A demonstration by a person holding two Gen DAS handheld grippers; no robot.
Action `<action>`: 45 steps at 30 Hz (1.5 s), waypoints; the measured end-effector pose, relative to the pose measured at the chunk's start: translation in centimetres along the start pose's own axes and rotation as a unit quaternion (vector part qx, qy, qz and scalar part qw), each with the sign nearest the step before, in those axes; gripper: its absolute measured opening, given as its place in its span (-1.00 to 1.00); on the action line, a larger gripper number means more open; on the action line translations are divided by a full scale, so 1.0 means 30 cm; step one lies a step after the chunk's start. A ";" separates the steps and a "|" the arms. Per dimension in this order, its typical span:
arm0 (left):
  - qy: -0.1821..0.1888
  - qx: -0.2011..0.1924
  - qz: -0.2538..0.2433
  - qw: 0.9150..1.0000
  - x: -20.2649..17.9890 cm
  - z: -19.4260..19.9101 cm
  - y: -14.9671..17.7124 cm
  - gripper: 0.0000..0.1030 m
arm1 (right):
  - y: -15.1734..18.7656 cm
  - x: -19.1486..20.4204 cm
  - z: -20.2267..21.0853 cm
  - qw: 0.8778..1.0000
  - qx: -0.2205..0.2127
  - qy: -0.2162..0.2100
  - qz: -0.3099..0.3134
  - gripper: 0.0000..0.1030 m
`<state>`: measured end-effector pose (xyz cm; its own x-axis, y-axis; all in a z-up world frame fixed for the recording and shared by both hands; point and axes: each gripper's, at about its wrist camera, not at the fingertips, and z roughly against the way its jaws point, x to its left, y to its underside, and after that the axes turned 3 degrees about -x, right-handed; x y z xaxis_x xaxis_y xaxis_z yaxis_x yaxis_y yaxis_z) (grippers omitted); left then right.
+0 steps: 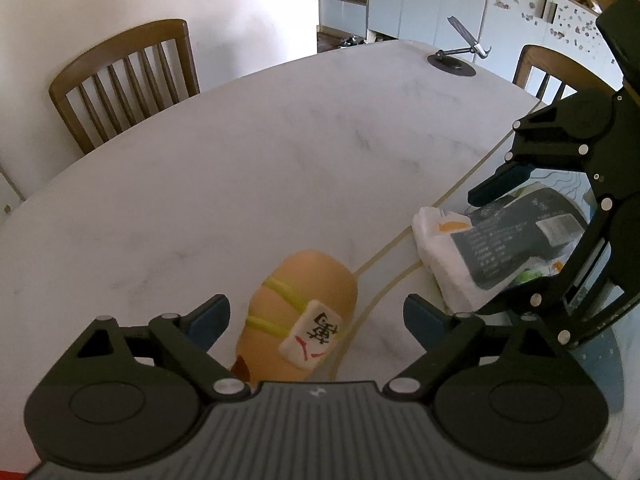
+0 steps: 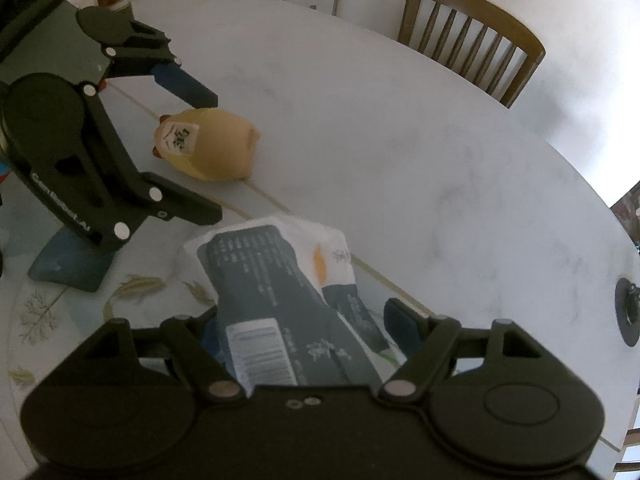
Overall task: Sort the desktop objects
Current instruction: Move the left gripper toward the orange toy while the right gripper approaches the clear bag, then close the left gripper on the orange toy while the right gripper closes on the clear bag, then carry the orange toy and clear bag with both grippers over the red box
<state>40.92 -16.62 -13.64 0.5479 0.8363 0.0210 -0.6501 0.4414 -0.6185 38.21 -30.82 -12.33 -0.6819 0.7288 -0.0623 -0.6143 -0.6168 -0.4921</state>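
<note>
My left gripper (image 1: 316, 320) hangs with its jaws apart, the tan toy (image 1: 298, 316) lying between them on the white table (image 1: 240, 160), neither pad pressing it as far as I can see. My right gripper (image 2: 304, 320) is likewise spread, straddling the white and dark packet (image 2: 276, 276), which rests on the patterned mat (image 2: 72, 300) just beside the toy; no pad clearly grips it. Farther off a grey stand (image 1: 460, 52) sits near the table's far edge, with a wooden chair (image 1: 124, 80) behind the table.

A pale marble table (image 1: 240, 152) carries a toy (image 1: 304, 312), packet (image 1: 480, 248) and phone stand (image 1: 456, 62).
</note>
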 end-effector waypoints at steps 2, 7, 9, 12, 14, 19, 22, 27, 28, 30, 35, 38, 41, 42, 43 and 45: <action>0.000 0.002 0.000 1.000 0.000 -0.004 0.000 0.67 | 0.003 -0.001 0.001 1.000 -0.002 -0.001 0.000 0.53; -0.001 0.006 -0.001 1.000 0.001 -0.009 -0.003 0.56 | 0.005 -0.006 0.004 1.000 -0.004 -0.007 -0.002 0.43; -0.006 0.009 -0.004 1.000 -0.003 -0.013 -0.001 0.51 | 0.004 -0.008 0.004 1.000 -0.004 -0.011 -0.004 0.36; -0.011 0.009 -0.001 1.000 0.001 -0.012 -0.004 0.38 | 0.004 -0.006 0.008 1.000 -0.005 -0.018 -0.004 0.18; -0.017 0.009 0.001 1.000 0.004 -0.012 -0.005 0.21 | 0.004 -0.002 0.008 1.000 -0.006 -0.017 -0.001 0.13; -0.026 0.016 0.009 1.000 0.010 -0.009 -0.010 0.05 | 0.007 0.008 0.016 1.000 -0.006 -0.010 0.002 -0.19; -0.031 0.015 0.005 0.999 0.002 0.002 -0.008 0.03 | 0.009 0.012 0.024 1.000 -0.005 0.002 0.003 -0.28; -0.019 0.007 0.011 1.000 -0.010 0.049 -0.008 0.02 | 0.003 0.017 0.066 1.000 -0.009 -0.002 -0.011 -0.40; -0.020 0.005 0.010 1.000 -0.015 0.060 -0.009 0.01 | 0.000 0.023 0.076 1.000 -0.010 0.001 -0.009 -0.42; -0.020 0.006 0.012 1.000 -0.021 0.080 -0.009 0.01 | -0.002 0.034 0.097 1.000 -0.011 0.000 -0.012 -0.43; -0.019 0.001 0.026 0.999 -0.032 0.150 -0.008 0.01 | -0.010 0.075 0.153 1.000 -0.016 -0.005 -0.008 -0.44; -0.021 -0.005 0.024 0.999 -0.047 0.203 -0.003 0.01 | -0.018 0.108 0.187 1.000 -0.018 -0.003 -0.001 -0.44; -0.024 -0.009 0.023 0.999 -0.066 0.263 0.006 0.01 | -0.023 0.141 0.226 1.000 -0.022 -0.006 0.000 -0.44; -0.025 -0.010 0.025 0.999 -0.071 0.285 0.009 0.01 | -0.026 0.157 0.239 1.000 -0.023 -0.002 0.003 -0.44; -0.026 -0.012 0.027 0.999 -0.073 0.303 0.014 0.01 | -0.027 0.171 0.253 1.000 -0.025 -0.001 0.006 -0.44; -0.028 -0.014 0.030 0.999 -0.078 0.341 0.026 0.01 | -0.033 0.186 0.268 1.000 -0.024 0.001 0.006 -0.44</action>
<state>33.75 -14.92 -6.13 0.4772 0.8784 0.0259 -0.6661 0.3807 -0.6414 31.83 -28.53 -5.20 -0.6881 0.7223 -0.0690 -0.5865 -0.6096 -0.5333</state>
